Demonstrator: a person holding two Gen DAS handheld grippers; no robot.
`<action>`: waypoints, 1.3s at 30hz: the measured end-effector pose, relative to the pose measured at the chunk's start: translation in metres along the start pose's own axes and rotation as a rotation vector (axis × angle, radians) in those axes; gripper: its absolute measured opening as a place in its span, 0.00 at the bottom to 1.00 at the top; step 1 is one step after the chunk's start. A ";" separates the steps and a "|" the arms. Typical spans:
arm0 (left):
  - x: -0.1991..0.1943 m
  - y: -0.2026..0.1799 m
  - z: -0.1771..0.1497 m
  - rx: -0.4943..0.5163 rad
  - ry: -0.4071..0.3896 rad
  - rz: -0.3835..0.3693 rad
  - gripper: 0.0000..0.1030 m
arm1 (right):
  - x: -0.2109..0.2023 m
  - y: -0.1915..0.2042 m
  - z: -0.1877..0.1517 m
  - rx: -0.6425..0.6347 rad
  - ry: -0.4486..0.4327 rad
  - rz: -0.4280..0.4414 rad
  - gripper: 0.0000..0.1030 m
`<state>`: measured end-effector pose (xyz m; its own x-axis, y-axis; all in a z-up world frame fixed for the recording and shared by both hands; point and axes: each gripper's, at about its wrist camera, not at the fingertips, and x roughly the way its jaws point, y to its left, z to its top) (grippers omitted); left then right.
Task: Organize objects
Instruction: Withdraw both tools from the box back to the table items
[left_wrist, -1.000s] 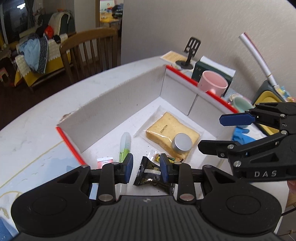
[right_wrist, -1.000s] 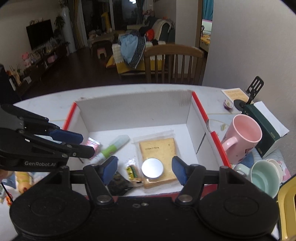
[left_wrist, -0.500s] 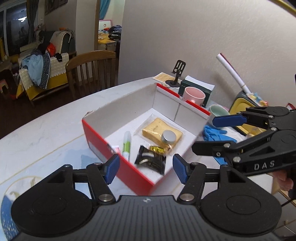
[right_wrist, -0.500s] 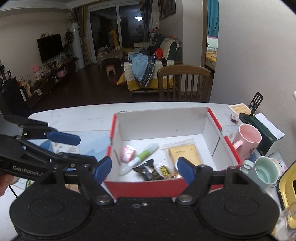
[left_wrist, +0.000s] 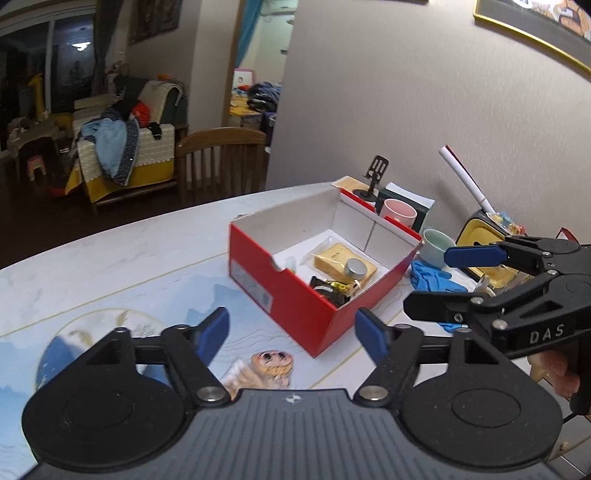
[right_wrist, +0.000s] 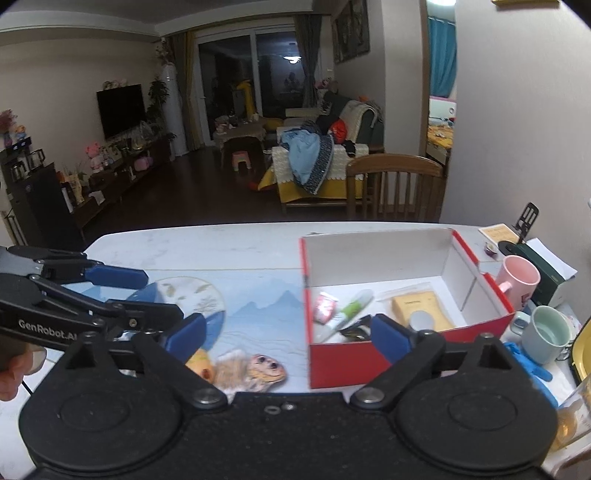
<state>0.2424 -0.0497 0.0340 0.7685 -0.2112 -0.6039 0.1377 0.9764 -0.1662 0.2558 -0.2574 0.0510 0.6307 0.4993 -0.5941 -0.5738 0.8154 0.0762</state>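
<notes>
1. Red cardboard box (left_wrist: 291, 295) on the table (left_wrist: 122, 258): likely light and stiff, though thin walls may buckle; grip a long wall's rim

2. Bagged bread (right_wrist: 417, 304), inside the box toward its mug-side wall: soft, slippery film; pinch a bag edge

3. Silver tin (left_wrist: 355, 266), resting on the bread: rigid, smooth; take it across its width

4. Dark snack packet (left_wrist: 327, 290), at the box's near corner: crinkly, light

5. Left gripper (left_wrist: 291, 336) and right gripper (right_wrist: 288, 338), short of the box: jaws opening, nothing between them
</notes>
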 end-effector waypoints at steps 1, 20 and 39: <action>-0.007 0.004 -0.004 -0.003 -0.009 0.010 0.80 | 0.000 0.005 -0.001 -0.004 -0.003 0.005 0.98; -0.063 0.087 -0.113 -0.159 0.025 0.185 0.99 | 0.022 0.077 -0.048 -0.024 0.049 0.033 1.00; 0.002 0.126 -0.160 -0.187 0.160 0.378 1.00 | 0.098 0.076 -0.079 -0.111 0.173 -0.019 0.99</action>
<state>0.1611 0.0660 -0.1130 0.6347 0.1402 -0.7600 -0.2610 0.9645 -0.0400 0.2327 -0.1700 -0.0647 0.5478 0.4189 -0.7242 -0.6230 0.7820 -0.0190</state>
